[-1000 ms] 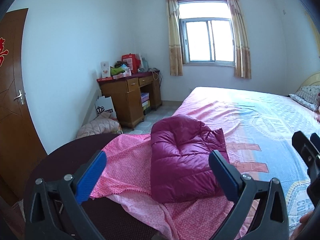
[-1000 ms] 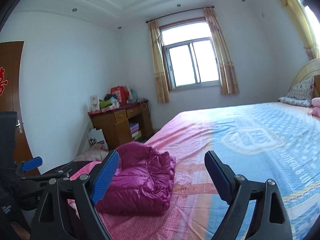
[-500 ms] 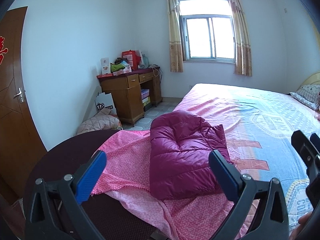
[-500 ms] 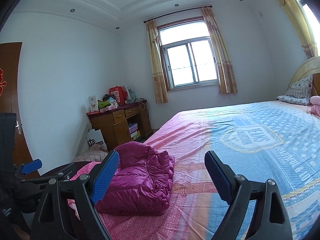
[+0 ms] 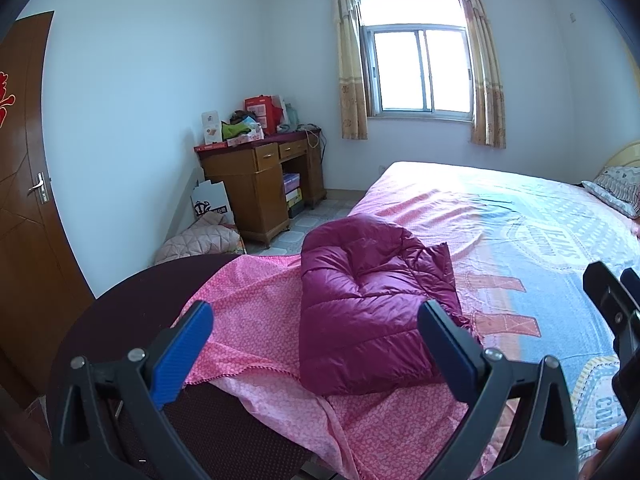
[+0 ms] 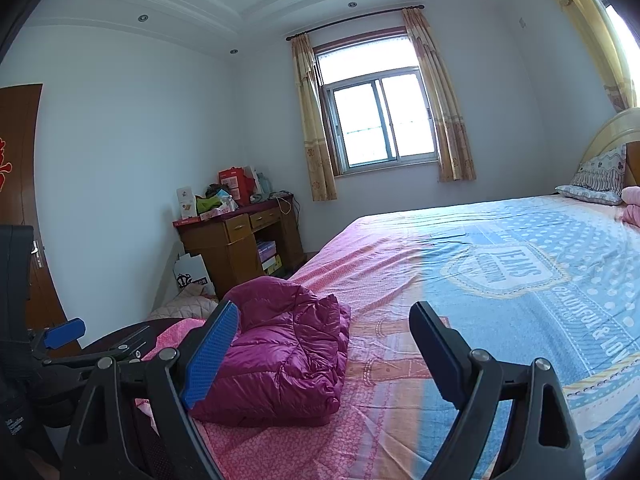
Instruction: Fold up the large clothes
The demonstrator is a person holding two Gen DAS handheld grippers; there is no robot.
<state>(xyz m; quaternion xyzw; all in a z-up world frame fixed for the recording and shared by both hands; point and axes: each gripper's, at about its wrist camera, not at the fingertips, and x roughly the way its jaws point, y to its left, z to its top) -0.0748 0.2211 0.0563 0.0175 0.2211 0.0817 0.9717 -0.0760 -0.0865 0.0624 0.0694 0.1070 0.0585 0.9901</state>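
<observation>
While the folded magenta jacket (image 5: 372, 312) lies on the bed (image 5: 520, 240), both tongs hang apart from it. Left tongs (image 5: 316, 344) gape wide and empty, jacket at twelve o'clock; right tongs (image 6: 324, 344) likewise, jacket at ten o'clock.

One folded magenta puffer jacket (image 5: 372, 312), one bed (image 5: 520, 216), one wooden desk (image 5: 256, 184), one window (image 5: 420, 72), two curtains (image 5: 352, 72), one door (image 5: 20, 200), two grippers (image 5: 316, 344).

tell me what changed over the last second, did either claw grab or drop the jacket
Nothing visibly changed. Neither claw took hold of anything or let go: the left claw and right claw stay wide open and empty, held back from the folded magenta jacket, which lies as before on the pink sheet at the bed's corner.
</observation>
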